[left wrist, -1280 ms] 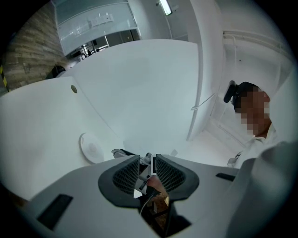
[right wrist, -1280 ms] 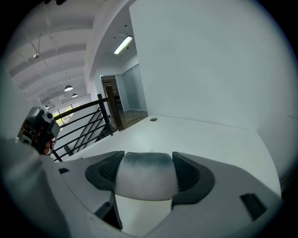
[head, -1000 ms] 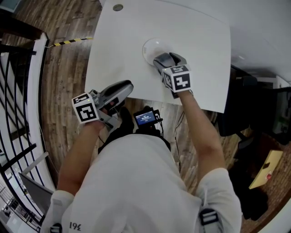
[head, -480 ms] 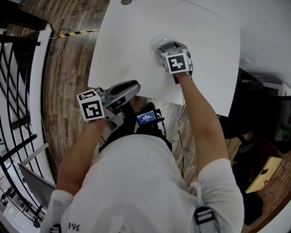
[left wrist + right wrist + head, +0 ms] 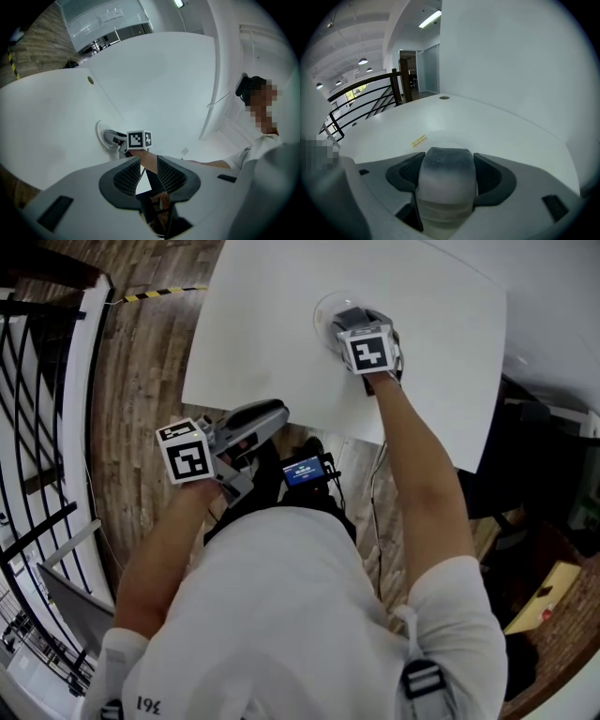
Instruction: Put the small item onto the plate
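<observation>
Over plate [image 5: 322, 314], right tongs [image 5: 446, 165] clamp small item [image 5: 446, 187] (greyish); left tongs [image 5: 143, 171] slightly apart.

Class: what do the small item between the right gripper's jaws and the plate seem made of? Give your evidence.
The small item looks like frosted plastic or rubber, matte: translucent, dark grey on top fading pale. The plate looks like glass or glazed ceramic, glossy: its pale rim catches light. Neither is certain.
</observation>
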Tool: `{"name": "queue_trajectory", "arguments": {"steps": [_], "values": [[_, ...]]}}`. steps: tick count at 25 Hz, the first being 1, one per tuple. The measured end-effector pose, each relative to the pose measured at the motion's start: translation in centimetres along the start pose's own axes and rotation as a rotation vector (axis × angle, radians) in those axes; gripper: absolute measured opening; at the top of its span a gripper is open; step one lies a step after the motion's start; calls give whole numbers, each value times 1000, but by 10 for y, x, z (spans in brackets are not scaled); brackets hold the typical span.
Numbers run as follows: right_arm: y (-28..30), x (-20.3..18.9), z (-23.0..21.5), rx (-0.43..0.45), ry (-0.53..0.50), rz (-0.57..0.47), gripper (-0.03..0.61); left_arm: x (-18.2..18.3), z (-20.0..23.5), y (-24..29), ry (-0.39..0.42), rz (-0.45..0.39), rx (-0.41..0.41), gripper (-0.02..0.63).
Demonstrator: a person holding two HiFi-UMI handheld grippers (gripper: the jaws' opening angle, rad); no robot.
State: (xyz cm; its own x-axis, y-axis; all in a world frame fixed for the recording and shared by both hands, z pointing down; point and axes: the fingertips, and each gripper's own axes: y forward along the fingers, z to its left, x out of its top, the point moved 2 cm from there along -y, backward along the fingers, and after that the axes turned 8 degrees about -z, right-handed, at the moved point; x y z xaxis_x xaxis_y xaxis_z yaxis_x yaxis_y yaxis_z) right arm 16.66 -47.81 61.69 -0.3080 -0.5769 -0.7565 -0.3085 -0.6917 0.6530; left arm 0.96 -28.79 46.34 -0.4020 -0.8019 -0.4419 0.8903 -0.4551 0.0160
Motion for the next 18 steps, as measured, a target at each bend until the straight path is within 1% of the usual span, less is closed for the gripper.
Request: {"name": "queue_trajectory", "arguments": {"steps": [3, 6, 8, 13, 18], "values": [[2, 0, 0, -3, 8, -3, 319, -1, 0, -1, -2, 2, 1, 107], [1, -3, 3, 5, 64, 14, 318, -3, 1, -3, -6, 2, 4, 107], [3, -1, 0, -10, 83, -10, 318, -4, 2, -4, -10, 0, 5, 107], [10, -4, 1, -18, 69, -65, 318, -4, 3, -5, -24, -5, -2, 107], [-4, -9, 17, 11, 44, -65, 318, -6, -1, -6, -27, -11, -10, 107]]}}
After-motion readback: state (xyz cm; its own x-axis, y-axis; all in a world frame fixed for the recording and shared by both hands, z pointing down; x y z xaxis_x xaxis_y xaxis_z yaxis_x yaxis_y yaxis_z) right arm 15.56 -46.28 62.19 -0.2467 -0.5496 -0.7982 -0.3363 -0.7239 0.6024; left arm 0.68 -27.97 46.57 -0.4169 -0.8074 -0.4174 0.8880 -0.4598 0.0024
